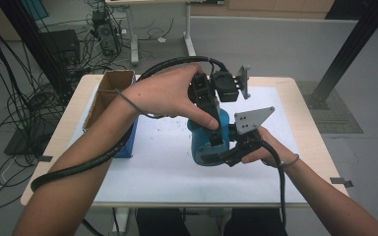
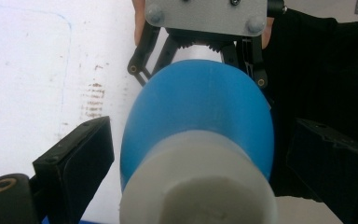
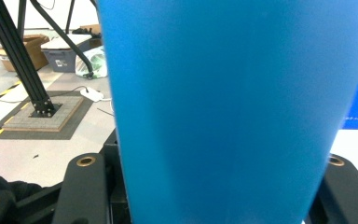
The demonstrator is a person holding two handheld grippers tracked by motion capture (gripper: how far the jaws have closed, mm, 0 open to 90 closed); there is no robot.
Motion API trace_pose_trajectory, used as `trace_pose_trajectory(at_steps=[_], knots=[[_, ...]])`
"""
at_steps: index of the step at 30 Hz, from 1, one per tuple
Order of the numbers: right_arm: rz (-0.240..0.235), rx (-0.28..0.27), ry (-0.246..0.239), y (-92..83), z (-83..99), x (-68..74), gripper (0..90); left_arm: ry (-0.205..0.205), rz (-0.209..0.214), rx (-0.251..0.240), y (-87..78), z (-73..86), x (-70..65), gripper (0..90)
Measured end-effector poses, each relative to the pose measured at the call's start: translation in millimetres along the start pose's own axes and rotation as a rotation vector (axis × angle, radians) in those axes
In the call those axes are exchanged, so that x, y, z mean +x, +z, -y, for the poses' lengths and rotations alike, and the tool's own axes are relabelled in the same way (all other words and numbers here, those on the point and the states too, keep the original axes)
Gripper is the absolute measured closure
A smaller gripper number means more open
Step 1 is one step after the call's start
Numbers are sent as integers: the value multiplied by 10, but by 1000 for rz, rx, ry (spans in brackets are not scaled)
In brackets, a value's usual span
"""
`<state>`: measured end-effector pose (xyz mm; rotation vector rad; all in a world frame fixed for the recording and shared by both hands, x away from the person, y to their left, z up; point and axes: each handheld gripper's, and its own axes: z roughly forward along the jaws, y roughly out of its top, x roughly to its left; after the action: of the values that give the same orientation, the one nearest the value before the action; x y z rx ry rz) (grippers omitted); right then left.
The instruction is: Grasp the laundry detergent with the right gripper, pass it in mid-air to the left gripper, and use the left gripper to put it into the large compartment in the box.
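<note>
The smooth blue plastic bottle with its white cap (image 2: 200, 135) stands mid-table on the white mat (image 1: 157, 162); rigid, light, probably slippery. The right gripper (image 1: 229, 155) clamps its body; the left gripper (image 1: 215, 129) straddles the cap, jaws spread.

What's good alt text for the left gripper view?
A blue bottle with a white cap stands between the left hand-held gripper's open black jaws, above a white table. Beyond it, the right hand-held gripper clamps the bottle's body.
</note>
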<state>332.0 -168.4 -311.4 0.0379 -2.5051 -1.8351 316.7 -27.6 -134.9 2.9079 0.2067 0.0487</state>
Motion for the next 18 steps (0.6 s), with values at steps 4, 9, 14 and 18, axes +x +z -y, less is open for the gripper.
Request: trace_pose_trajectory(at_steps=[4, 9, 14, 18], knots=[[1, 1, 3, -7, 7, -5, 401, -3, -3, 1, 0, 9, 5, 76], [3, 6, 4, -13, 13, -6, 401, -1, 0, -2, -4, 11, 9, 76], [1, 8, 6, -18, 22, -10, 401, -4, -1, -4, 1, 14, 8, 76], [2, 7, 8, -21, 25, -13, 401, -4, 0, -3, 0, 16, 12, 76]])
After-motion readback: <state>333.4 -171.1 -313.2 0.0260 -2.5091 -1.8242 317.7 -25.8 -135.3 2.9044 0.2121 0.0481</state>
